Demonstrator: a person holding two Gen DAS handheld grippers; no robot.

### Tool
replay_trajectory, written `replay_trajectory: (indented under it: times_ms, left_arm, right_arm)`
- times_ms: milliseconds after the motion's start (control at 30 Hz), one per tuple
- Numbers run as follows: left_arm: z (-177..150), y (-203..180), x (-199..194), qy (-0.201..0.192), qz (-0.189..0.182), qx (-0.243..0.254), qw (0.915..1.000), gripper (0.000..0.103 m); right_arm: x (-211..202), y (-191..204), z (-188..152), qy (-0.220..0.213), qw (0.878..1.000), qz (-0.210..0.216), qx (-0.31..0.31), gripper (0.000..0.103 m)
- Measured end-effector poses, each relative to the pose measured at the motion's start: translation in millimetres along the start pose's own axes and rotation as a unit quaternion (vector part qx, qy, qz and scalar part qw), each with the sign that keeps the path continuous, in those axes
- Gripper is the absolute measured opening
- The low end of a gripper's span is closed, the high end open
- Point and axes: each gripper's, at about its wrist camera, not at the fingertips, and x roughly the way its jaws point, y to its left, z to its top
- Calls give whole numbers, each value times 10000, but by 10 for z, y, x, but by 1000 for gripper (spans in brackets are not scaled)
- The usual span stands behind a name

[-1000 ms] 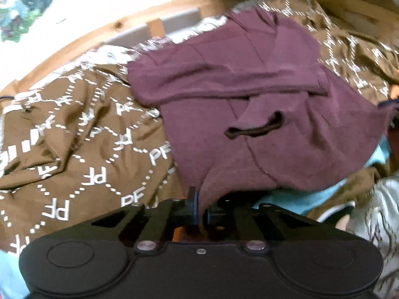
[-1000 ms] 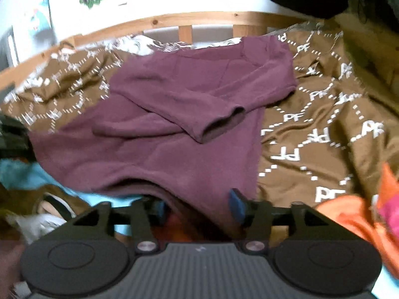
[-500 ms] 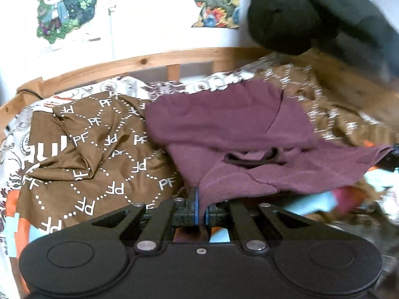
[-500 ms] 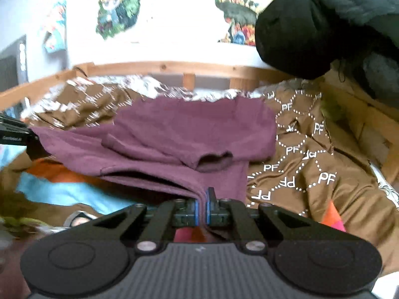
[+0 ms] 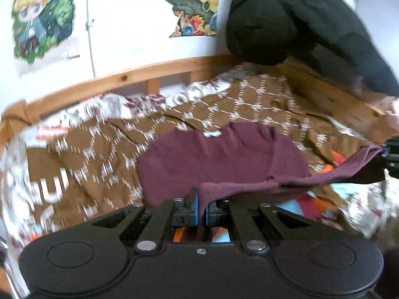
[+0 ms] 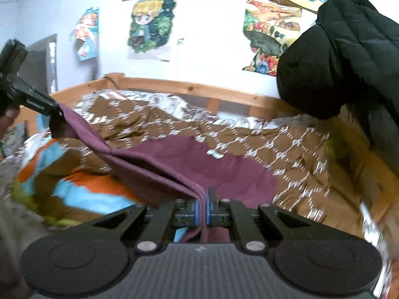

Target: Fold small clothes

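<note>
The main risk, in my judgement, is that the maroon garment (image 5: 219, 159) slips out of one grip while it hangs stretched between the two tools. Each hand-held gripper pinches only a thin edge of cloth, so a quick pull to either side can free a corner, and the fold then falls crooked. A second risk is that the far part, which lies on the brown patterned blanket (image 5: 99, 154) ahead of the tools, drags and bunches when the near edge travels forward over it. The pictures are blurred, so the exact line of the hem is hard to judge.

The left hand-held gripper (image 5: 201, 208) has its jaws pressed together on the near left corner of the garment; the cloth rises out of them and runs off to its right. The right hand-held gripper (image 6: 206, 205) is likewise clamped tight on the garment (image 6: 199, 164), which passes between the blue pads (image 6: 197, 210) and hangs a little below. From it the raised edge runs up to its left, to the other tool.
</note>
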Motion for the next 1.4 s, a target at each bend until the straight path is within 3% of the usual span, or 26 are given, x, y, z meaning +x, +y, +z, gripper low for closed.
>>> replay_trajectory:
  times_ms: [167,333,600,767,833,933,967,1000,1033,1133,1200,1300,1400]
  left_arm:
    - [651,145,740,139,559,85,9983,5]
    - [1025,455,1663,321,900,82,9954,5]
    - [1000,834,2842,932,807,-338,9918,6]
    - [870,983,3146,1125,730,-442,9900,7]
    - [833,1047,3215,1148,665,-528,9897,12]
    - [812,1148,3219,1099,563,-694,9899,32]
    - [805,1189,3184,1047,503,-738,9905,36]
    - [797,1233,3150,1019,442,-776,9908,46]
    - [786,1279,3109,991,387,-803,9911,57]
    - [735,1409,2963,833,358,-865,9921,73]
    - [674,1471,2863,768,310,-932,9922,76]
    - [575,1505,2774,750,177,-957,9924,77]
    - [475,1423,2738,820,76,-872,9928,75]
  right_arm:
    - [763,-373,358,-158,9994,-285,-126,6]
    - [1747,-812,577,-109,9984,-548,104,7]
    - [3024,-1247,502,516,9969,-444,385,7]
    - [3488,-1344,304,737,9956,-319,481,7]
    - [3592,-1408,234,775,9942,-221,708,10]
    - [3658,-1488,127,800,9919,-85,981,32]
    - [3659,-1526,93,799,9909,-1,1087,46]
    - [3643,-1566,69,771,9895,116,1216,58]
    - [3619,-1604,58,723,9883,235,1324,62]
    - [3544,-1724,38,584,9841,530,1592,79]
    - [3459,-1754,39,422,9846,569,1597,95]
    - [3341,-1699,36,285,9896,532,1304,101]
    - [3328,-1588,-5,421,9931,424,1010,101]
